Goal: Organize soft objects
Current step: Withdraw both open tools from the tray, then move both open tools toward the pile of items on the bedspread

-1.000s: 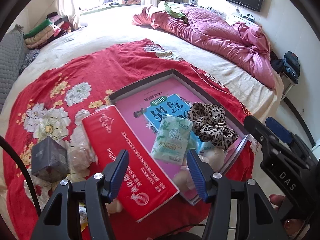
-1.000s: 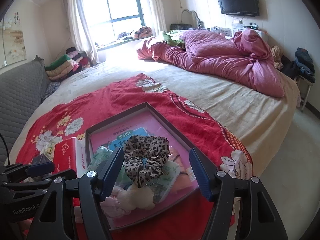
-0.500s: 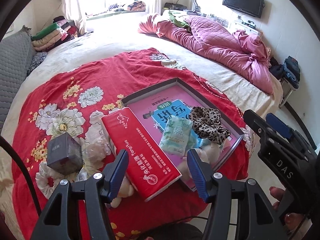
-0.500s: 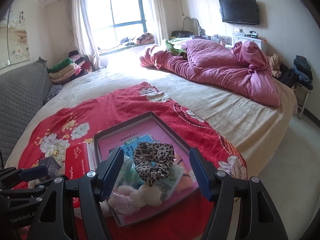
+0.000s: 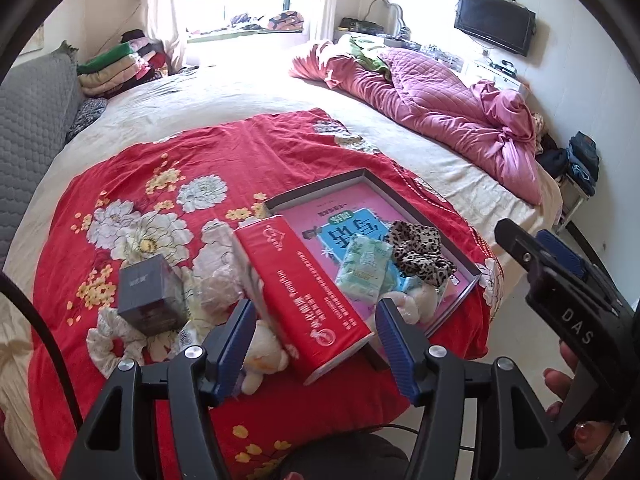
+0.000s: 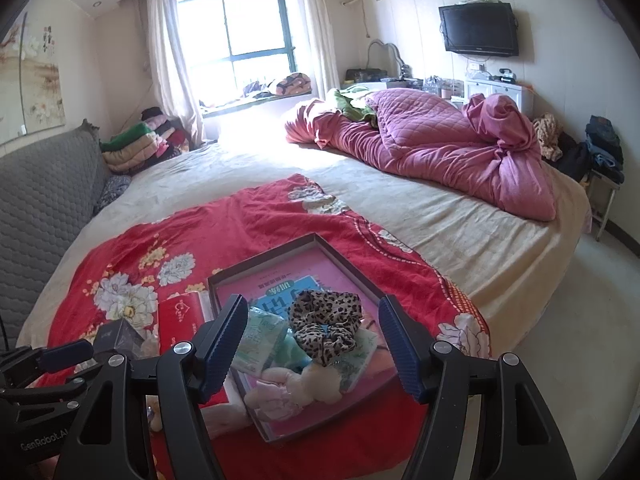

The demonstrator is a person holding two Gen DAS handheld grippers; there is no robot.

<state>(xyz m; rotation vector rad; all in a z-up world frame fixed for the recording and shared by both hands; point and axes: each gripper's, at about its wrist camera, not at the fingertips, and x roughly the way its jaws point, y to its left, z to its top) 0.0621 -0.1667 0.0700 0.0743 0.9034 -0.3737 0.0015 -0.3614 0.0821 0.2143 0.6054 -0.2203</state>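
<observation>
Sunlit window [image 6: 256,36]; wall-mounted television [image 6: 478,29]; wide bed [image 6: 460,236]; grey sofa [image 6: 36,200]

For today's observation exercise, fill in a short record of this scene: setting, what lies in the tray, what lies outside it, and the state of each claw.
Setting: bed with red floral cloth
Tray: leopard scrunchie, green tissue pack, pale plush toy
Outside tray: red tissue pack leaning on its edge, dark box, small plush
Left claw: open, empty
Right claw: open, empty
</observation>
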